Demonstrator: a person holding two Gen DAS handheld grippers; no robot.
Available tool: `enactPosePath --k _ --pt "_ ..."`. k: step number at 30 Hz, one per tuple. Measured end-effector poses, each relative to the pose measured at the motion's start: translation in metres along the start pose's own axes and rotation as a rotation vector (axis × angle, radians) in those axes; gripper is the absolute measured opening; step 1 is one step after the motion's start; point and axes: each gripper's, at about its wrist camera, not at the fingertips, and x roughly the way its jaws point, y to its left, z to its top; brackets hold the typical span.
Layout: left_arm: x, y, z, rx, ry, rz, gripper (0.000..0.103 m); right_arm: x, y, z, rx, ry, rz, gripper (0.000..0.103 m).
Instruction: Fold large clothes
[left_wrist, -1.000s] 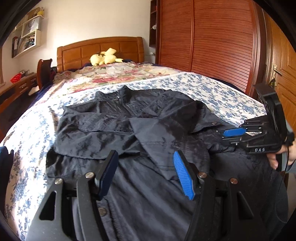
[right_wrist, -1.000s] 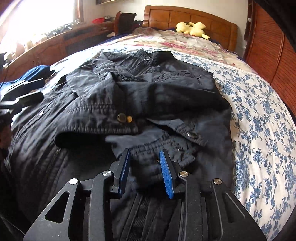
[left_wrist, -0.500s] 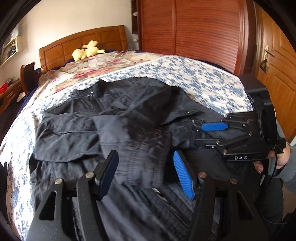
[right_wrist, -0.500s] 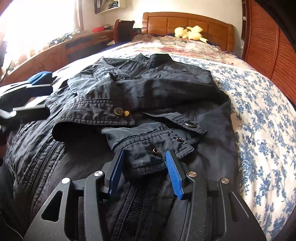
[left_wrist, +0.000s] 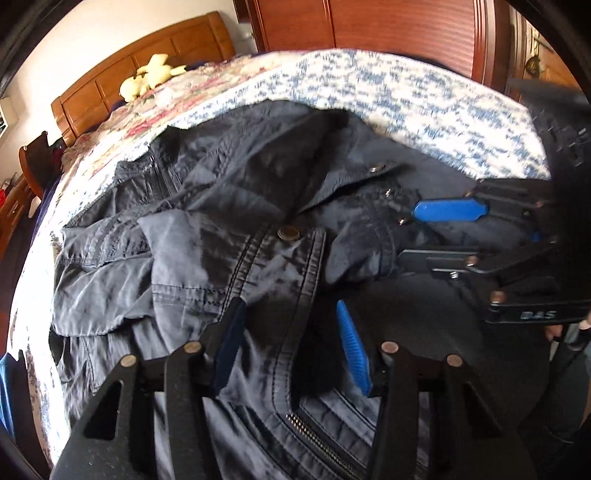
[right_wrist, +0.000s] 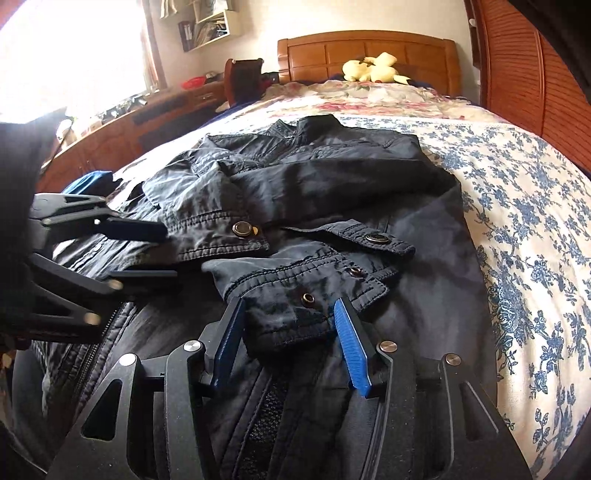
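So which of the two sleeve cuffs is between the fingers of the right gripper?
The nearer cuff, the one with two small snaps, lies between the open right gripper. The other cuff, with one large brass snap, lies farther away, near the left gripper.

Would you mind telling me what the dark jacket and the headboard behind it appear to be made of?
The jacket looks like thin woven cotton or a cotton blend, matte and finely creased, with topstitched cuffs and metal snaps. The headboard looks like panelled wood with a glossy orange-brown varnish; whether solid or veneer cannot be told.
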Motion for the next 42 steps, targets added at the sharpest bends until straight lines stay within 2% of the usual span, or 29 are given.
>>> enactPosePath --k 5,9,12,14,20,25,28,35,42 --pt "0.012 -0.009 -0.002 0.094 0.001 0.086 0.049 0.001 0.000 -0.001 0.000 -0.001 0.001 0.052" --pt "0.011 -0.005 -0.005 0.129 0.009 0.146 0.020 0.001 0.003 -0.003 -0.015 -0.003 -0.012 0.052" --pt "-0.001 -0.002 -0.007 0.130 -0.014 0.169 0.009 0.001 0.005 -0.003 -0.020 -0.004 -0.017 0.053" --pt "-0.021 0.003 -0.007 0.117 -0.083 0.196 0.009 0.002 0.005 -0.003 -0.024 -0.005 -0.021 0.053" --pt "-0.069 0.047 -0.006 0.004 -0.193 0.269 0.008 0.002 0.006 -0.004 -0.030 -0.004 -0.031 0.053" --pt "-0.079 0.094 -0.022 -0.086 -0.182 0.317 0.008 0.003 0.007 -0.005 -0.042 -0.004 -0.050 0.053" --pt "-0.078 0.111 -0.038 -0.135 -0.165 0.305 0.008 0.003 0.008 -0.005 -0.046 -0.004 -0.055 0.053" --pt "-0.074 0.119 -0.066 -0.234 -0.140 0.246 0.011 0.005 0.008 -0.006 -0.051 -0.003 -0.061 0.053" --pt "-0.083 0.136 -0.094 -0.302 -0.137 0.263 0.018 0.005 0.008 -0.005 -0.054 -0.002 -0.063 0.054"
